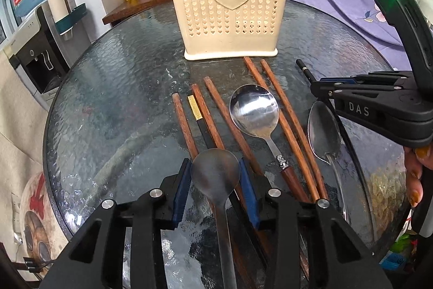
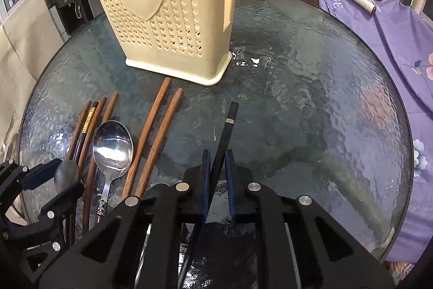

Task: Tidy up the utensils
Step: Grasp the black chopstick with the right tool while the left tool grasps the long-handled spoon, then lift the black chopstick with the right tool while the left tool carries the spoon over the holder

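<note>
In the left wrist view, my left gripper (image 1: 215, 178) had its blue pads on either side of a dull metal spoon (image 1: 215, 172), touching or all but touching the bowl's edges; I read it as pinching the spoon at the widest part of the bowl. The spoon's long axis ran from 6 o'clock to 12, bowl toward the cream holder (image 1: 228, 4), which stood upright at 12 on the glass table (image 1: 108, 99). I judged the risk here to be the curved bowl squirting out of the pads, or its handle dragging the brown chopsticks (image 1: 213, 113) lying under it. At 3 o'clock the right gripper (image 1: 315, 88) showed side-on with a black stick poking out toward 11.

In the right wrist view, that gripper (image 2: 217, 175) was pressed together on the black chopstick (image 2: 224, 137), which ran from 6 o'clock up to about 12, its banded end pointing at the bare glass to the right of the holder. Held so low on a long thin stick, I thought it could pivot between the pads and miss the holder's opening when tipped upright. The shiny spoon (image 2: 112, 145) lay at 9 o'clock, bowl toward 12, beside two more brown sticks (image 2: 154, 137).
</note>
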